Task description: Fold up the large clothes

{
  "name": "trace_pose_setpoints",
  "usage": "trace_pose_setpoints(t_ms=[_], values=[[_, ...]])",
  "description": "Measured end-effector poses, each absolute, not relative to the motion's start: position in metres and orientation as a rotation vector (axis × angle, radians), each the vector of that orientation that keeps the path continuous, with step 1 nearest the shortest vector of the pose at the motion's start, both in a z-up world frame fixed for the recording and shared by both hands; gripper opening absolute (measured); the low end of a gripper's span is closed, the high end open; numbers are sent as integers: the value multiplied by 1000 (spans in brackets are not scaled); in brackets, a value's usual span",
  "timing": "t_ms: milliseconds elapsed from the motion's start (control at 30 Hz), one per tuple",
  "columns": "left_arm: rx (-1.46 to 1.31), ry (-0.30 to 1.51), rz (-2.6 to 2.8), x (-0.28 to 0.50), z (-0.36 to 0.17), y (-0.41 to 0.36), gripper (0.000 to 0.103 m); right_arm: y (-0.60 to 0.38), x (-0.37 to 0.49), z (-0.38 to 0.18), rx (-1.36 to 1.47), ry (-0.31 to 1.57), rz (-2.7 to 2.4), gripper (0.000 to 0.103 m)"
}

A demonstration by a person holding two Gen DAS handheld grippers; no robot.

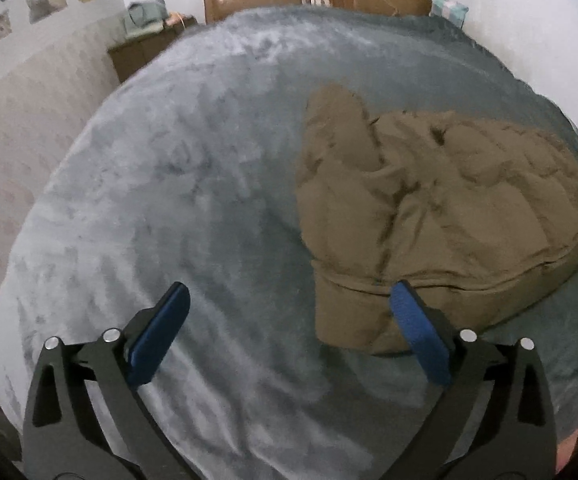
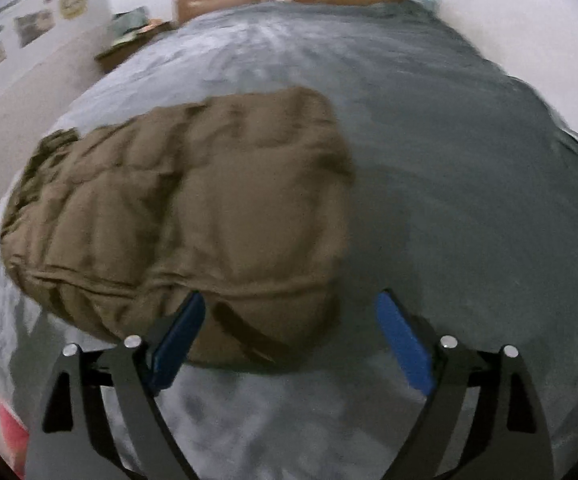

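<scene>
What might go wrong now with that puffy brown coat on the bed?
The folded brown coat looks thick and springy, so with the left gripper and right gripper both open and holding nothing, it may puff back open. It lies on a plush grey blanket, which a pinch could snag along with it.

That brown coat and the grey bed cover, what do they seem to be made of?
The brown coat looks like matte woven shell fabric over soft padding: stitched, puffy quilted sections show. The grey bed cover looks like plush fleece, with brushed, patchy sheen. Neither is certain.
</scene>
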State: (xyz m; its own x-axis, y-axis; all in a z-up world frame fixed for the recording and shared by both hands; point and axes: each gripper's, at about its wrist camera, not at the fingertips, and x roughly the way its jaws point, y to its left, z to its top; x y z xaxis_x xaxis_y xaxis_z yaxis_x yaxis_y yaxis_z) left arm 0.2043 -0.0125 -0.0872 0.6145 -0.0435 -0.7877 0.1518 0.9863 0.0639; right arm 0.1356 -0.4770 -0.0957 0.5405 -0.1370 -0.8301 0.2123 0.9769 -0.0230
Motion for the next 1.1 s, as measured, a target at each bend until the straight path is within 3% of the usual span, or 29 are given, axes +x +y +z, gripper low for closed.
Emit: trace_pose_setpoints(t_ms=[133,200,400,567,967,1100], values=[[138,846,-92,193,-73,-61,100,-468,111,-83,78,893,-254,88],[144,823,-90,174,-69,-76,100,-455,97,-78,57,840,-277,97],[98,792,-96,155,-62,-139,100,-404,75,-80,87,760,-315,101],[69,745,-38,130,-47,-142,100,-355,66,-81,67,745,-335,101],[21,575,-10,106,29,-144,100,-271,44,-13,-51,583,-386,101],[-53,584,-47,90,31,-144,100,-256,32,-6,-76,577,-392,101]])
